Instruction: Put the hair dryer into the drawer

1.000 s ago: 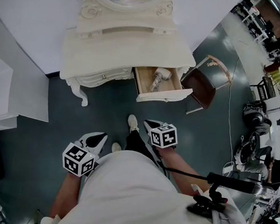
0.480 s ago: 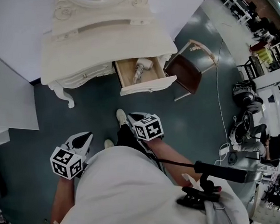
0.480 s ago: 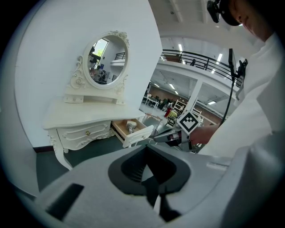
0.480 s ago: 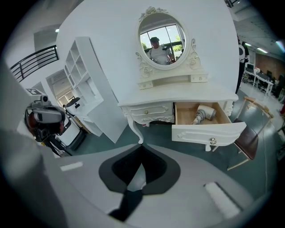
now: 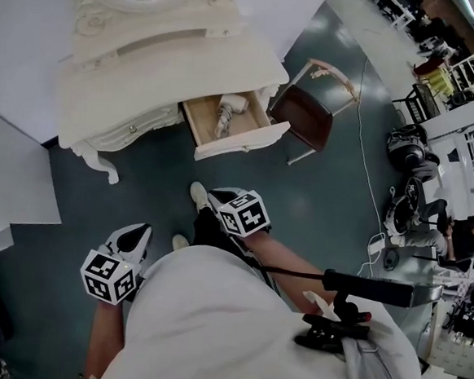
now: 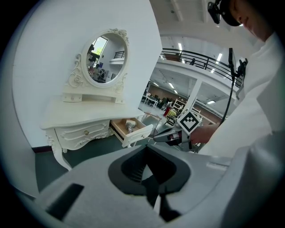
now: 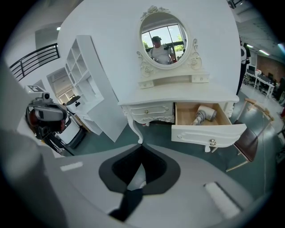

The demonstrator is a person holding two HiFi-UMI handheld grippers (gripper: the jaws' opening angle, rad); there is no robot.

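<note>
The pale hair dryer (image 5: 225,114) lies inside the open wooden drawer (image 5: 242,141) of the cream dressing table (image 5: 165,64). The right gripper view shows the hair dryer (image 7: 202,115) in the drawer (image 7: 208,133), and so does the left gripper view, with hair dryer (image 6: 130,124) and drawer (image 6: 133,136). My left gripper (image 5: 142,229) hangs shut and empty by my body, well short of the table. My right gripper (image 5: 216,195) is shut too, with nothing held, pointing toward the drawer from a distance. The right gripper (image 6: 160,138) also shows in the left gripper view.
An oval mirror (image 7: 164,38) stands on the table. A dark-seated chair (image 5: 308,112) sits just right of the drawer, with a cable (image 5: 364,137) along the floor. White shelving (image 7: 84,89) stands to the left. My shoes (image 5: 197,194) are on the dark green floor.
In the head view the table, drawer and chair have drifted left and up as the head turned. Both grippers stay shut near my body, and the hair dryer stays in the drawer.
</note>
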